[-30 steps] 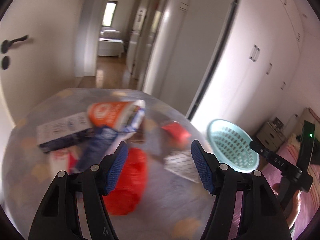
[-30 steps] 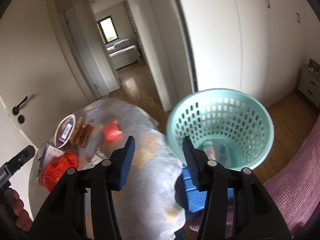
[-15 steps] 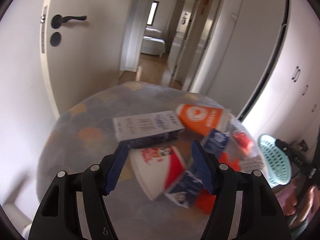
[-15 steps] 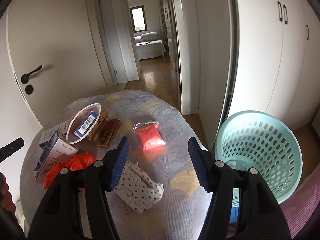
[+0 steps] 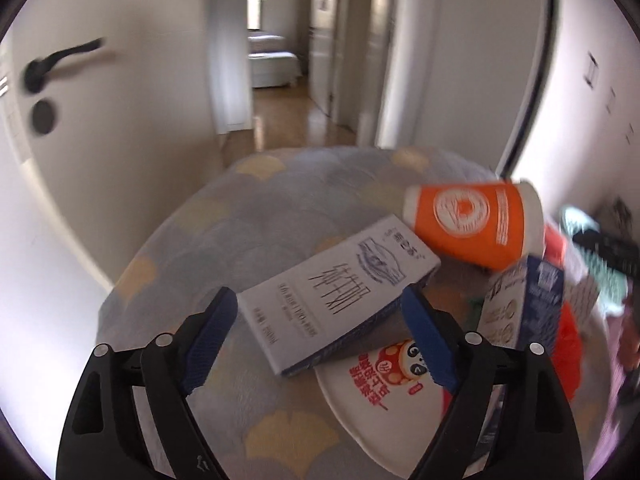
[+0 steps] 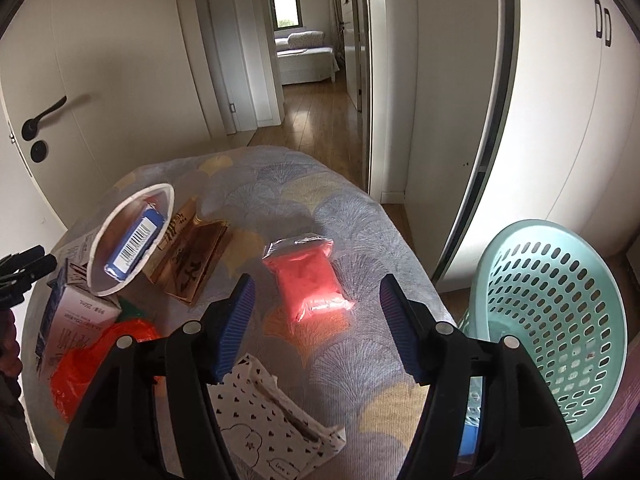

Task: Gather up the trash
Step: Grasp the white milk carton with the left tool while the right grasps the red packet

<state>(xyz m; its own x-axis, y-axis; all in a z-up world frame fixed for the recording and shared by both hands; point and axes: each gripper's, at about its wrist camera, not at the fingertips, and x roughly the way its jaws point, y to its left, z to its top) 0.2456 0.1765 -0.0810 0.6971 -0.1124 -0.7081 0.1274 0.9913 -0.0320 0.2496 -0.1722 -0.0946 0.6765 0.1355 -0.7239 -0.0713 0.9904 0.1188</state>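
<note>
Trash lies on a round table with a grey leaf-print cloth [image 5: 280, 208]. In the left wrist view my open left gripper [image 5: 316, 344] straddles a white milk carton [image 5: 336, 296] without touching it; an orange paper cup [image 5: 472, 224] and a white paper bowl [image 5: 384, 400] lie beside it. In the right wrist view my open, empty right gripper [image 6: 316, 328] hovers just before a red plastic packet [image 6: 312, 280]. A teal mesh basket [image 6: 560, 320] stands to the right of the table.
In the right wrist view lie a paper cup holding a blue box [image 6: 132, 244], a brown box [image 6: 192, 268], a polka-dot pouch [image 6: 272, 420], an orange bag [image 6: 92, 364] and another carton [image 6: 68, 320]. White wardrobe doors [image 6: 560, 120] stand right, a door [image 6: 80, 100] left.
My left gripper swung left and closed in on the white milk carton. My right gripper turned from the basket to the table and moved closer to the red packet. Both stayed open.
</note>
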